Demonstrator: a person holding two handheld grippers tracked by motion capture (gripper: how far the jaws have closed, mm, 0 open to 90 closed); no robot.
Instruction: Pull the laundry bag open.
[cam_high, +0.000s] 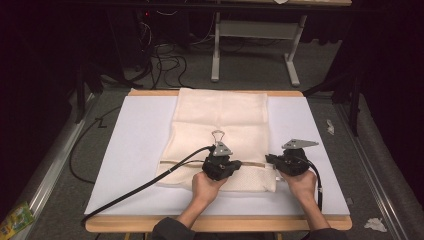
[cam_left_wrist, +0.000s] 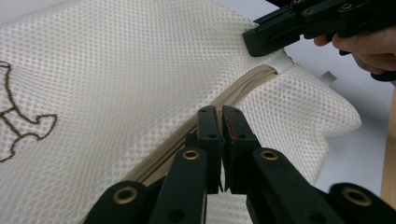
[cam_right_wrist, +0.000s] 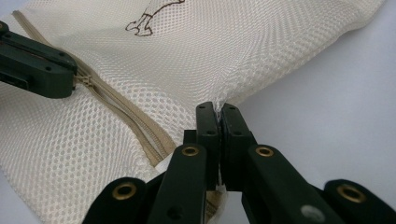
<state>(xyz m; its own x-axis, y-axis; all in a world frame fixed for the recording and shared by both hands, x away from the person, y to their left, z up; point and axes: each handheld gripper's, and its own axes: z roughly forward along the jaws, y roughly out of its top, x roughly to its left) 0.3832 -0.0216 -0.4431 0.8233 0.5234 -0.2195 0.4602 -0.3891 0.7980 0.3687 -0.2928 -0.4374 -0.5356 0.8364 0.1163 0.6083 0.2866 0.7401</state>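
Mesh bag (cam_high: 220, 125) flat on table; left gripper (cam_left_wrist: 222, 114) pinching zipper (cam_left_wrist: 233, 95), right gripper (cam_right_wrist: 219, 112) pinching bag edge.

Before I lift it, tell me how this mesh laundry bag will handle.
The mesh laundry bag lies flat and puckers where the right gripper pinches it, so probably floppy. Open netting suggests it is light. The left gripper, shut at the zipper, may drag it along.
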